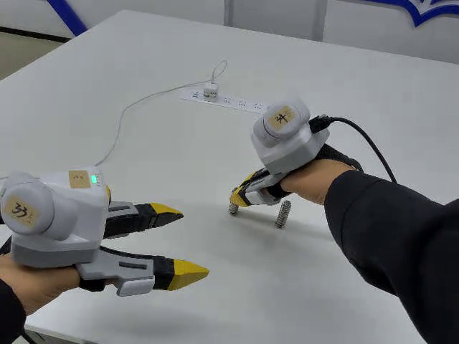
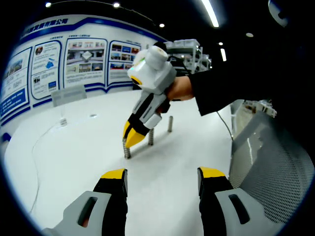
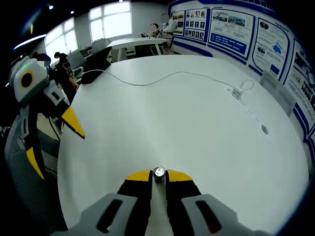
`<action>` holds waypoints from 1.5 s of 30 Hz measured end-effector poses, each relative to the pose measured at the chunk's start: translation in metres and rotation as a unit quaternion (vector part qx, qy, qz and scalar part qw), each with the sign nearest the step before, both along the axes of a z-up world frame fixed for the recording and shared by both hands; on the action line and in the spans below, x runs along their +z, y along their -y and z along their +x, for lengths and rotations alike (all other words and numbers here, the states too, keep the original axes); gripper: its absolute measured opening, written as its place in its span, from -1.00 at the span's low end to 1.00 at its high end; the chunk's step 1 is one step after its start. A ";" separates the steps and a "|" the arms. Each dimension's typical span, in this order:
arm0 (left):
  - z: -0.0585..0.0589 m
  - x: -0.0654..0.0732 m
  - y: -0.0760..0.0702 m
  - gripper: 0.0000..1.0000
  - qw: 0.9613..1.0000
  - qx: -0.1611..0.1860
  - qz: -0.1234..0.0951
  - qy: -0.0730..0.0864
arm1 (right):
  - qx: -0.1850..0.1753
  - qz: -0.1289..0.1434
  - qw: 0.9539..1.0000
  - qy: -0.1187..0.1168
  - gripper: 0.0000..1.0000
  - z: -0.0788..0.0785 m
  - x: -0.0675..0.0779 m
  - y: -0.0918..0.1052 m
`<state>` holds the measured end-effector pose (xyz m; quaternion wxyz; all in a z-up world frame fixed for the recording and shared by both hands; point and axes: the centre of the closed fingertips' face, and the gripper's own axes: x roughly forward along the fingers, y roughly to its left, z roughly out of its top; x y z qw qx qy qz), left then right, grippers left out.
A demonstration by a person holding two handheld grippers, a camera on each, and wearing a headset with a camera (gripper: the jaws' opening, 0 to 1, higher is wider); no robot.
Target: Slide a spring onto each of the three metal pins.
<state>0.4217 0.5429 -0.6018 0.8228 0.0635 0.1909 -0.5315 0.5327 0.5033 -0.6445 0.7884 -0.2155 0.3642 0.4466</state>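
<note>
Three short metal pins stand upright in a row on the white table (image 1: 143,158). In the left gripper view they are the near pin (image 2: 127,150), the middle pin (image 2: 151,136) and the far pin (image 2: 170,124). The near two show spring coils. My right gripper (image 1: 239,198) points down with its jaws shut on the spring (image 3: 158,172) at the top of the near pin (image 1: 234,208). A second coiled pin (image 1: 283,213) stands just to its right. My left gripper (image 1: 179,242) hovers open and holds nothing, to the left of the pins.
A white power strip (image 1: 226,101) with a plug and a thin cable (image 1: 136,104) lies further back on the table. The table's front edge runs near my left hand. A grey mesh chair (image 2: 275,162) stands beside the table.
</note>
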 end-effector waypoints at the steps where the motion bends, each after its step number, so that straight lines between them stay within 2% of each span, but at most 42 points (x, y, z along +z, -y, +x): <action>1: 0.000 0.000 0.000 0.17 1.000 0.000 0.000 0.000 | 0.000 0.002 1.000 -0.002 -0.76 0.000 0.000 -0.001; 11: 0.000 -0.001 0.001 0.18 1.000 -0.003 0.002 -0.001 | 0.010 -0.004 1.000 -0.006 -0.73 -0.002 -0.003 -0.001; 17: 0.000 0.000 0.001 0.18 1.000 -0.004 0.002 0.000 | 0.011 -0.005 1.000 0.006 -0.64 -0.003 0.000 0.002; 22: 0.002 0.002 0.004 0.18 1.000 -0.004 0.000 0.002 | 0.009 0.001 1.000 0.019 -0.58 -0.005 0.011 0.008; 27: 0.003 0.004 0.007 0.19 1.000 -0.005 -0.004 0.005 | 0.001 0.015 0.999 0.040 -0.55 -0.011 0.029 0.019; 33: 0.002 0.005 0.008 0.19 1.000 -0.003 -0.007 0.004 | -0.010 0.033 0.997 0.067 -0.53 -0.028 0.048 0.037; 42: 0.001 0.009 0.011 0.21 1.000 -0.002 -0.011 0.005 | -0.038 0.062 0.993 0.090 -0.46 -0.049 0.065 0.062; 45: 0.001 0.010 0.011 0.22 1.000 -0.001 -0.012 0.006 | -0.049 0.065 0.992 0.099 -0.44 -0.055 0.068 0.076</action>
